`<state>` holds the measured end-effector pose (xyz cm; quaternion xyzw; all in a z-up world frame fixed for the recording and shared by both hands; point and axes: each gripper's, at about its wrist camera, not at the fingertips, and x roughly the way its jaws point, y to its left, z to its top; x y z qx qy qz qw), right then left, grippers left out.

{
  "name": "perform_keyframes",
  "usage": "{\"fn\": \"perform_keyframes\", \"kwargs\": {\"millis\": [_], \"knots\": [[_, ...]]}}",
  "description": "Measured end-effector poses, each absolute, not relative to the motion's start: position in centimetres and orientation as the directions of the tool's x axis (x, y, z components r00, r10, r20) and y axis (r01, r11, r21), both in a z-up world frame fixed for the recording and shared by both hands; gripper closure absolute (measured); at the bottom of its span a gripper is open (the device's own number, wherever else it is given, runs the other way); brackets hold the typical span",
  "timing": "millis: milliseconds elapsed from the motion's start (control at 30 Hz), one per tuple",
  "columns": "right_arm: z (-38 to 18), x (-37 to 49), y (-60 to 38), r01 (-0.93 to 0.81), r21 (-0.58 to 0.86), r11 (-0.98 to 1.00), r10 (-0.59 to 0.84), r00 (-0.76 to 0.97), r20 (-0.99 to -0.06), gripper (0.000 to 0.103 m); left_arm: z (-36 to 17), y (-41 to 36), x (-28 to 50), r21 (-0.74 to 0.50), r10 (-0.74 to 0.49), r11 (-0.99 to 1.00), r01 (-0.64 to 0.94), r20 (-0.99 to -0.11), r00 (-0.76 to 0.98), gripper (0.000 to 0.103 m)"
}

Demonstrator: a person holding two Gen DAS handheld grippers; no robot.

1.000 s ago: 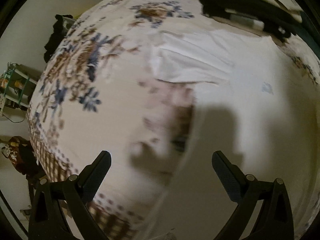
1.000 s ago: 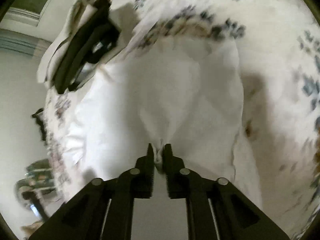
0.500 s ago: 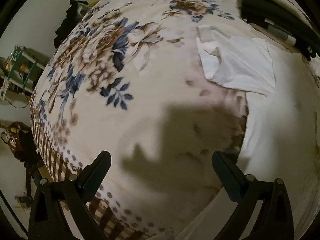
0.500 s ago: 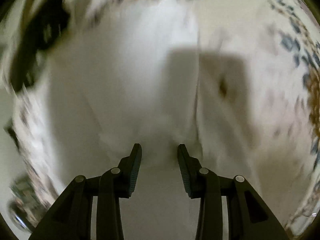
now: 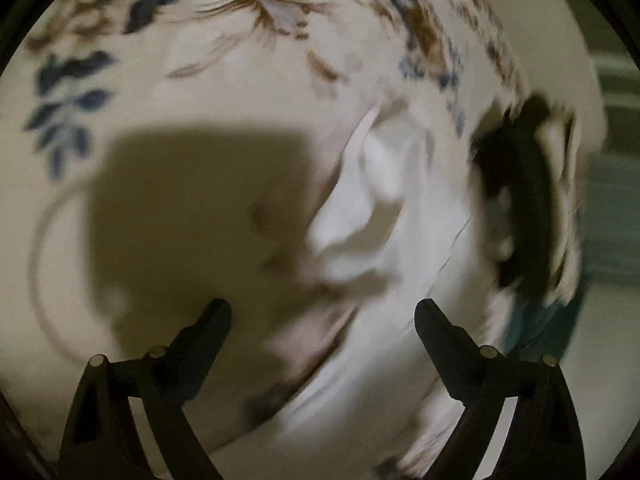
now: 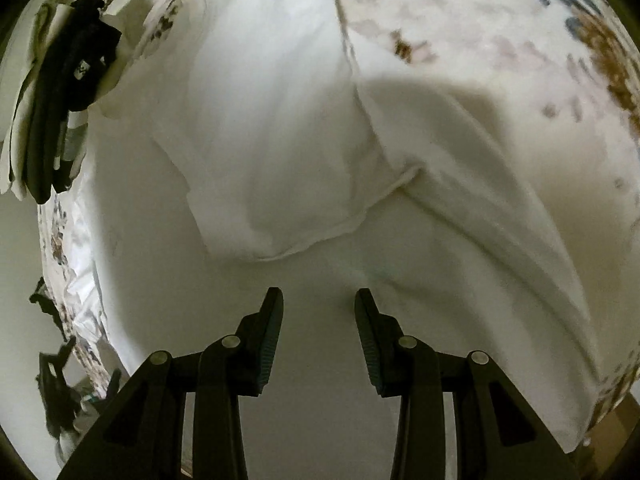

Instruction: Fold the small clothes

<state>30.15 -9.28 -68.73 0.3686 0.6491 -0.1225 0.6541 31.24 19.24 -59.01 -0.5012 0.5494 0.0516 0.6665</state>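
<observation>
Since 1 second ago right gripper point(image 6: 319, 312) let go pinched white cotton garment point(image 6: 280, 152); jaws now part-open, nothing between. Garment lies on cream floral bedspread point(image 6: 500, 40), 1 flap folded over, hem just ahead of fingertips. Judgement: that fold set down, next fold pending. Left gripper point(image 5: 322, 320) swung toward garment's crumpled edge point(image 5: 360, 208), jaws wide but closing, empty. Both point steeply down. Black clothing pile point(image 6: 68, 92) beyond.
</observation>
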Motion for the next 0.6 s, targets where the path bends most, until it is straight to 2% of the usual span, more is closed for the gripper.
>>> {"fn": "perform_keyframes", "kwargs": {"millis": [33,67,100,167,333,433,533,600], "knots": [[-68.8,30.6,-9.2,0.642,0.320,0.697,0.317,0.126,-0.940,0.064,-59.1,19.1,32.2,-0.609,-0.457,0.502,-0.614,-0.790,0.410,0.019],[-68.9,31.0,-9.2,0.646,0.317,0.695,0.312,0.126,-0.942,0.064,-59.0,19.0,32.8,-0.610,-0.448,0.515,-0.603,-0.790,0.417,0.038],[-68.9,31.1,-9.4,0.649,0.319,0.691,0.311,0.131,-0.941,0.064,-58.8,18.5,34.0,-0.612,-0.443,0.542,-0.575,-0.790,0.423,0.067],[-68.9,30.9,-9.7,0.658,0.322,0.681,0.310,0.139,-0.940,0.064,-58.2,17.4,35.6,-0.601,-0.429,0.596,-0.532,-0.799,0.422,0.097],[-68.5,31.9,-10.8,0.680,0.326,0.657,0.316,0.145,-0.938,0.064,-53.7,13.9,38.0,-0.521,-0.344,0.786,-0.334,-0.817,0.463,0.100],[-68.5,31.7,-11.5,0.693,0.326,0.643,0.316,0.147,-0.937,0.064,-49.8,9.0,38.1,-0.387,-0.300,0.918,-0.087,-0.820,0.487,0.100],[-68.3,31.1,-12.0,0.708,0.329,0.625,0.322,0.149,-0.935,0.064,-48.3,3.0,37.0,-0.291,-0.316,0.948,0.127,-0.824,0.470,0.100],[-68.2,30.5,-12.3,0.715,0.326,0.618,0.322,0.148,-0.935,0.064,-48.6,-1.2,36.3,-0.285,-0.358,0.931,0.228,-0.837,0.413,0.100]]}}
